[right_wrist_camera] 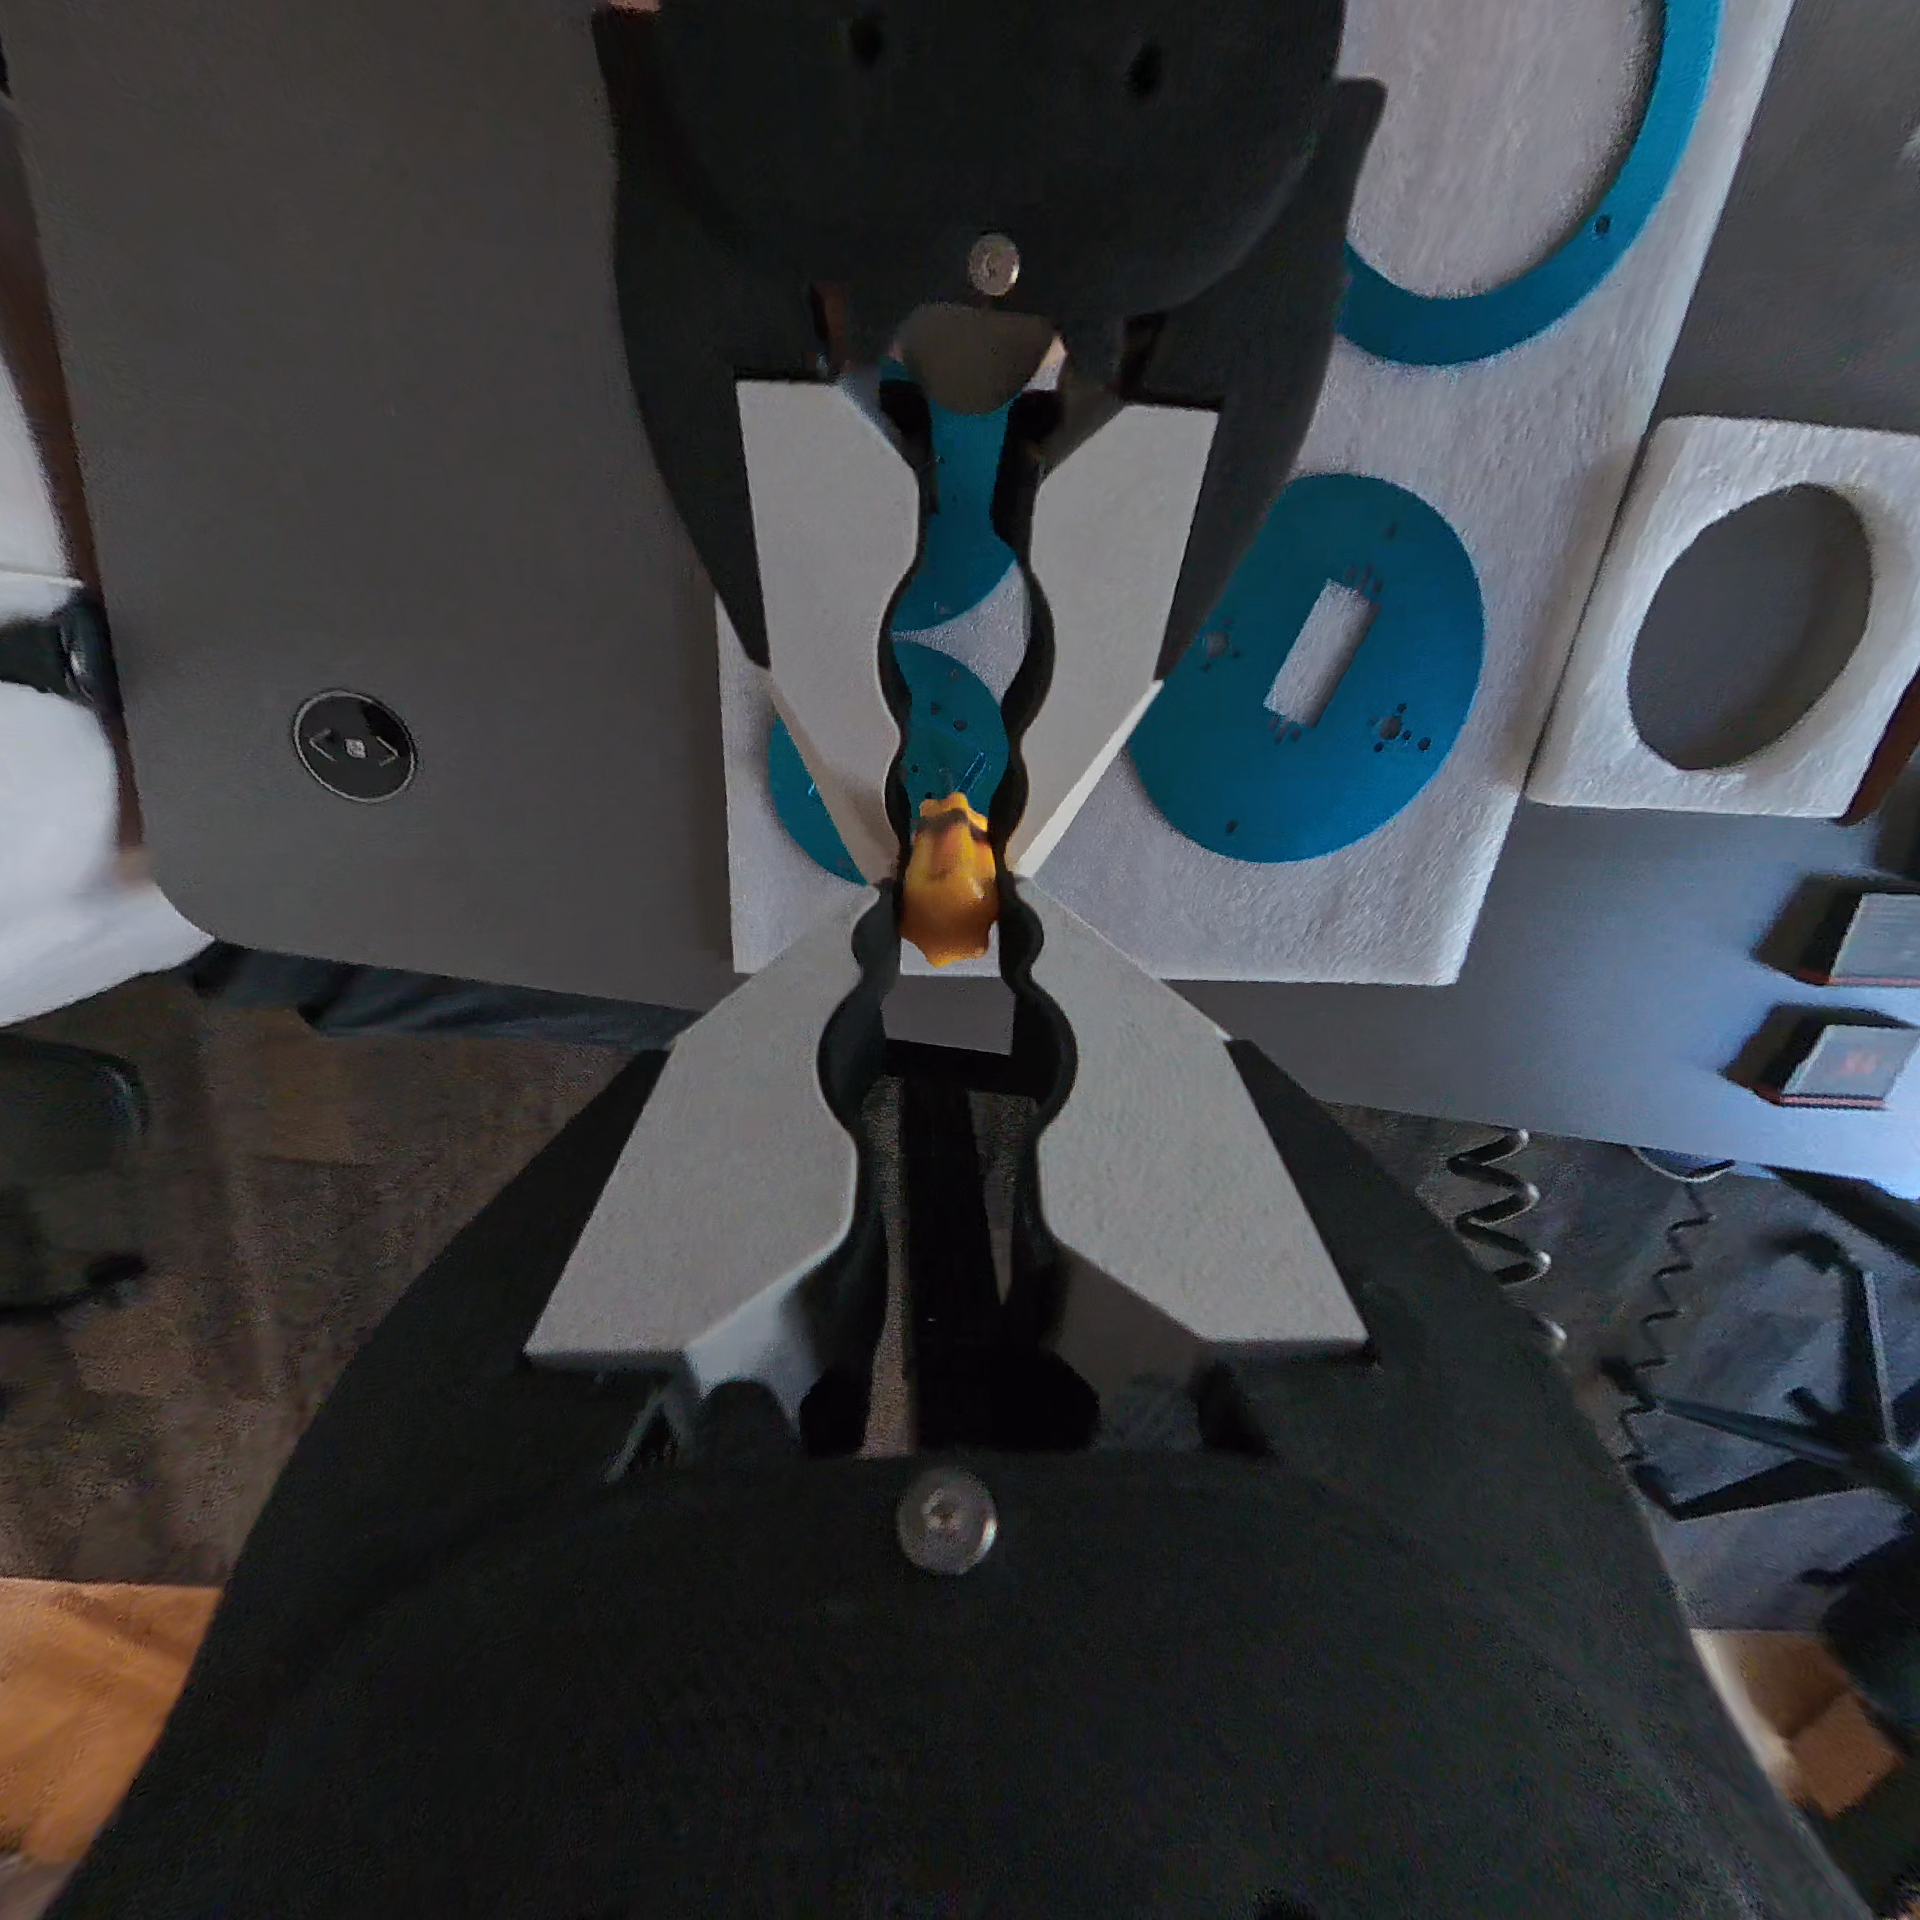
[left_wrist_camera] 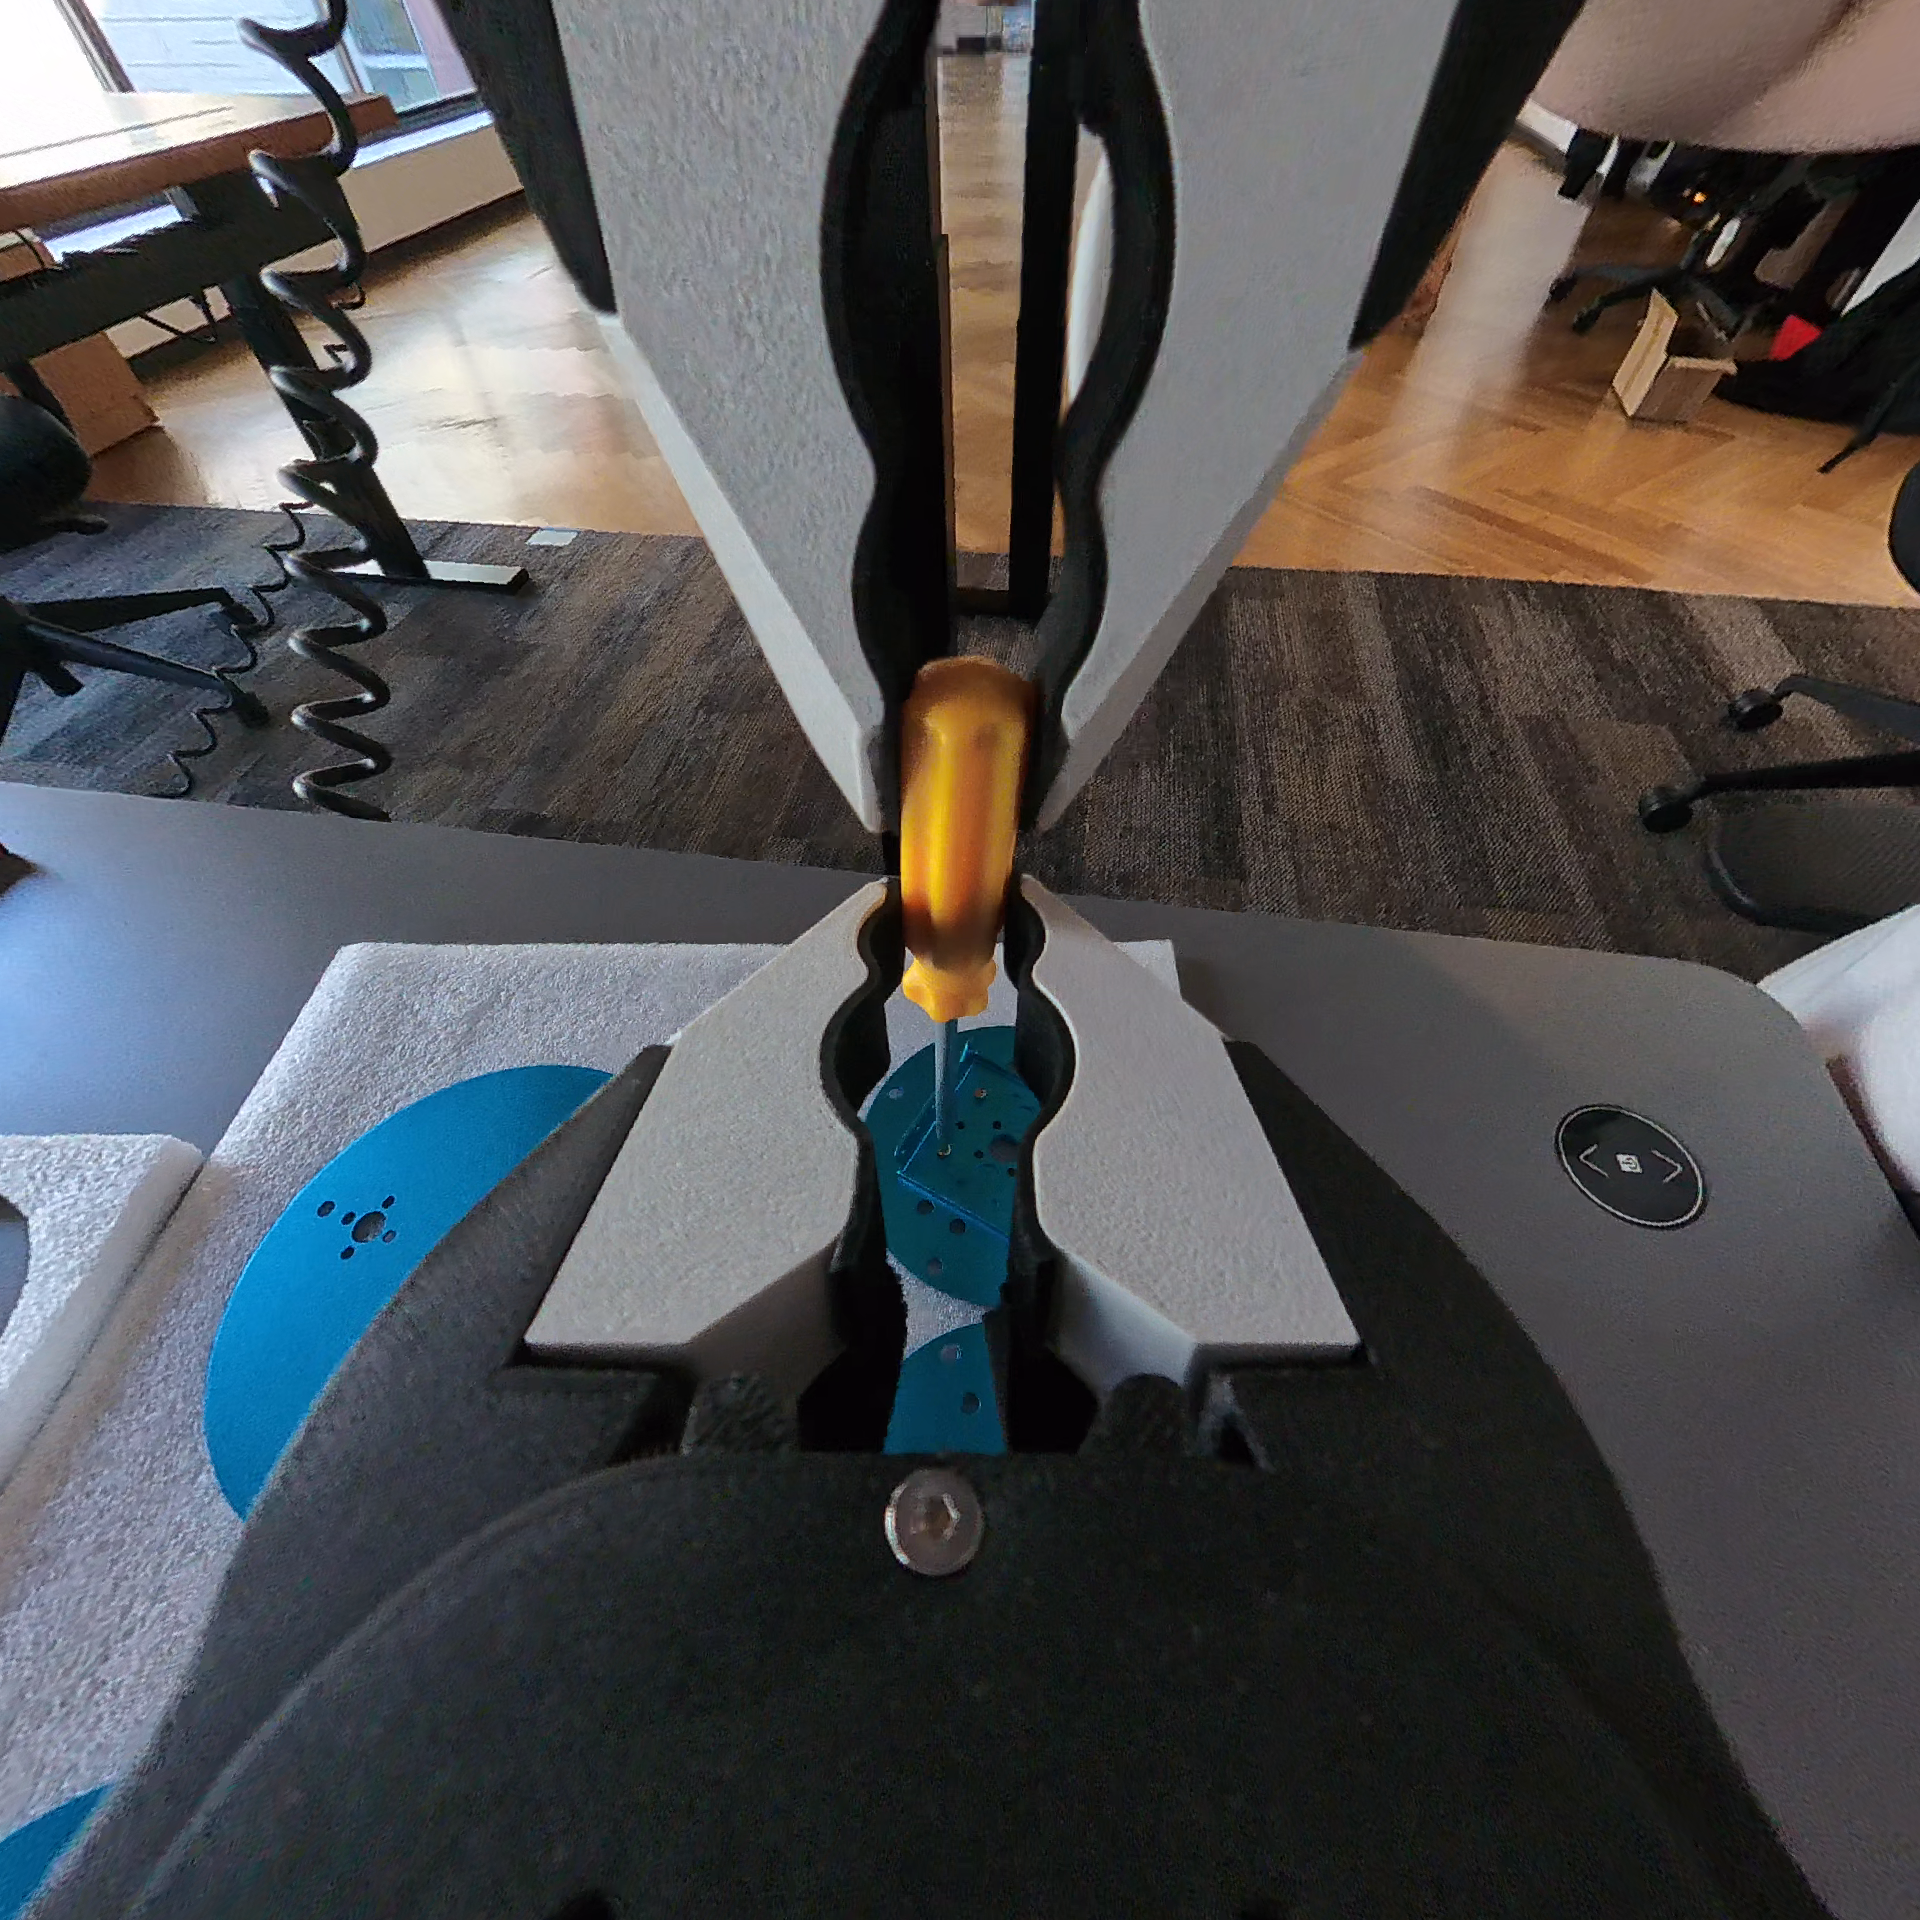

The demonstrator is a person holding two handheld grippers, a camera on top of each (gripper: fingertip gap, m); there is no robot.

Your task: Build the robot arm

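Closing on the orange handle of a small screwdriver [left_wrist_camera: 961, 790] with the right gripper [right_wrist_camera: 945, 904], jaws pressed against the handle's sides right at the fingertips. Meeting it head-on with the left gripper [left_wrist_camera: 954, 894], fingers nearly together and flanking the handle's lower collar. Not showing clearly whether those pads are actually pressing or only standing beside it.

Hanging straight down from between both sets of fingertips, the thin shaft. Resting its tip in or on a small hole in the top face of a blue perforated bracket [left_wrist_camera: 966, 1174], directly beneath the left gripper's fingers. Looking well set as a hold: handle sitting centred in the jaws, shaft standing close to upright over the hole. Judging that any sideways lean here would likely walk the tip off the hole, so seeming to call for a steady, square grip.

Lying under the bracket, a white foam sheet [left_wrist_camera: 468, 997], with a blue disc [left_wrist_camera: 343, 1247] to the left gripper's left. Sitting to its right on the grey counter [left_wrist_camera: 1455, 1091], a round control button [left_wrist_camera: 1628, 1166]. Dangling beyond the counter's far edge, ahead and left, a black coiled cable [left_wrist_camera: 322, 499].
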